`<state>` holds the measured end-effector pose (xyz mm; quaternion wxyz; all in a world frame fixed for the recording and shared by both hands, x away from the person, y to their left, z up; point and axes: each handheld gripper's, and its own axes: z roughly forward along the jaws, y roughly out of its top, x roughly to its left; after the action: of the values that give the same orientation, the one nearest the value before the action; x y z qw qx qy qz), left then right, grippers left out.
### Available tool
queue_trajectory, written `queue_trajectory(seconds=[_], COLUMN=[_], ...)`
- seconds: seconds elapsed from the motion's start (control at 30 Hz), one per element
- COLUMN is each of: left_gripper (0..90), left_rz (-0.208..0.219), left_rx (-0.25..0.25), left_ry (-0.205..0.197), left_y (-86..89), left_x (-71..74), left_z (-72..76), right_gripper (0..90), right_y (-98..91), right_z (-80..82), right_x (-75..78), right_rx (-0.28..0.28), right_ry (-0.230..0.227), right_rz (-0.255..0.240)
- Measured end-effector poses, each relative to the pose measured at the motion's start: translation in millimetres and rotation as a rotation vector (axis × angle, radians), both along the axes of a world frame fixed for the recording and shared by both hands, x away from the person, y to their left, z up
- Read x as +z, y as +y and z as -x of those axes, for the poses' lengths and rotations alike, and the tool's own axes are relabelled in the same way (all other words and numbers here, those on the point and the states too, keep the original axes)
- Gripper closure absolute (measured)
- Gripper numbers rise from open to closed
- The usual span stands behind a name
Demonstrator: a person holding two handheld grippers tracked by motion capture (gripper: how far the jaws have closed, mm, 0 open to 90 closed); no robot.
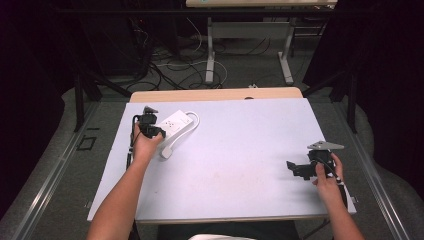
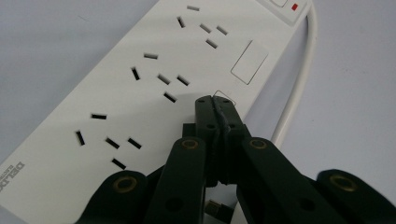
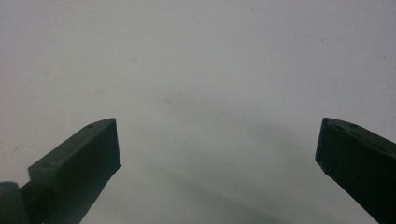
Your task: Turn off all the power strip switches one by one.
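Left hand (image 1: 143,145): comes in from the bottom left of the high view and holds the left gripper (image 1: 150,126) at the near end of the power strip.
Left gripper, close view (image 2: 215,112): its two black jaws are pressed together, tip to tip, with nothing between them; the tips sit just above the strip's top face, near a small square outline. I cannot tell whether they touch the plastic.
Power strip (image 1: 176,123): white, lying flat on the far left part of the table, slanted so that one end points toward the left hand. In the left gripper view the power strip (image 2: 140,84) shows three groups of socket slots, a blank rectangular panel and a red indicator at the far end.
Cord (image 1: 194,118): white, loops out of the strip's far end and runs back along its side; in the left gripper view the cord (image 2: 299,79) lies beside the strip's right edge.
Plug (image 1: 167,150): white, on the table beside the left hand.
Table (image 1: 235,155): pale, flat top, bare across the middle.
Right gripper (image 1: 295,167): held by the right hand (image 1: 327,180) near the table's right edge, well apart from the strip, pointing left.
Right gripper, close view (image 3: 217,149): jaws spread wide over bare table surface, holding nothing.
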<state>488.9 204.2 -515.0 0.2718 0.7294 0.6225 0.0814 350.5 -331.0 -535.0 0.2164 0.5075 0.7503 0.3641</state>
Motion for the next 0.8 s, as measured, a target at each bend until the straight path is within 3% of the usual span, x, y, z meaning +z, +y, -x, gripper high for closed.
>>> queue_trajectory(seconds=[0.17, 0.23, 0.37, 0.8], left_gripper=[90.0, 90.0, 90.0, 90.0], left_rz=[0.006, -0.014, 0.009, 0.010], left_rx=[0.001, -0.012, 0.001, 0.007], left_ry=[-0.002, 0.027, 0.002, 0.000], left_y=[-0.9, -0.1, 1.2, 2.1], left_x=[-0.9, -1.0, -3.1, -3.0], left_z=[-0.3, -1.1, 0.6, 0.8], right_gripper=[0.0, 0.0, 0.0, 0.0], right_y=[-0.5, -0.7, -0.8, 0.0], right_z=[0.3, 0.4, 0.6, 0.0], right_x=[0.3, 0.3, 0.6, 0.2], right_rx=[-0.001, -0.004, -0.002, -0.001], right_ry=[-0.001, 0.001, -0.002, -0.002], right_rz=[-0.004, 0.001, -0.004, -0.001])
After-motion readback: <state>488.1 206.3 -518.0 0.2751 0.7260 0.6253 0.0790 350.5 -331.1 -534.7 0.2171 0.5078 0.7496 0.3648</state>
